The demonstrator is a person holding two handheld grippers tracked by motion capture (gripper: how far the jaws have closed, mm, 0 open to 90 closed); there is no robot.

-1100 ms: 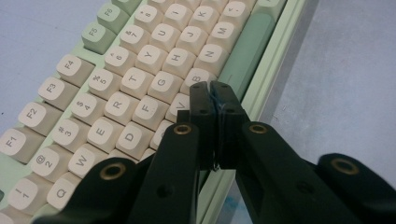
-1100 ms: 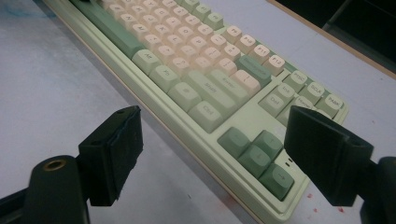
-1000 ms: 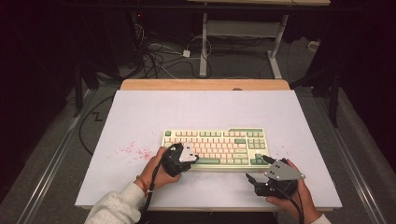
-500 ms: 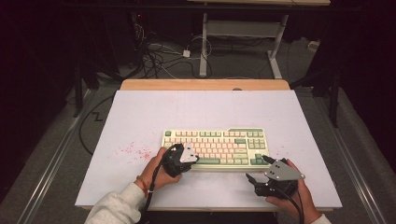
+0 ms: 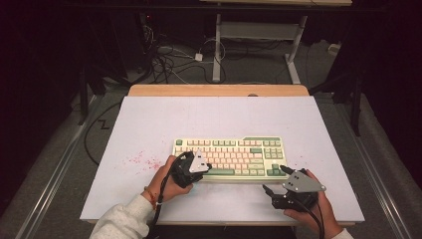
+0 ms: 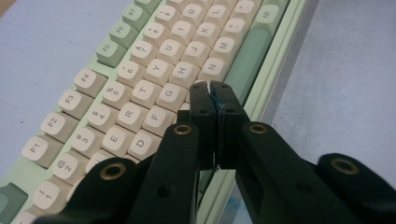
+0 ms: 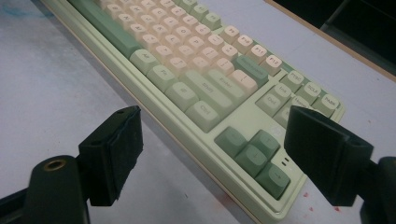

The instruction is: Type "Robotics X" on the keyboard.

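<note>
Plan view of a white table (image 5: 149,124) carrying a cream-and-green keyboard (image 5: 234,157), which lies near the front edge, slightly right of centre, its long side parallel to that edge. Red specks (image 5: 142,160) mark the table just left of the keyboard.

Left tongs (image 5: 203,168): held in the person's left hand (image 5: 166,180), positioned over the keyboard's lower left part. In the left gripper view the left tongs (image 6: 211,88) have both jaws pressed together with no gap and nothing between them; the joined tips rest on the bottom letter row beside the N key (image 6: 214,67), just short of the green space bar (image 6: 250,58). Whether the tips press the key down cannot be told.

Right tongs (image 5: 272,180): held in the right hand (image 5: 313,211), over bare table just in front of the keyboard's right front corner, apart from it. In the right gripper view the right tongs (image 7: 210,158) stand wide apart, holding nothing; the arrow keys (image 7: 254,151) and the keyboard's corner appear between the jaws, farther off.
</note>
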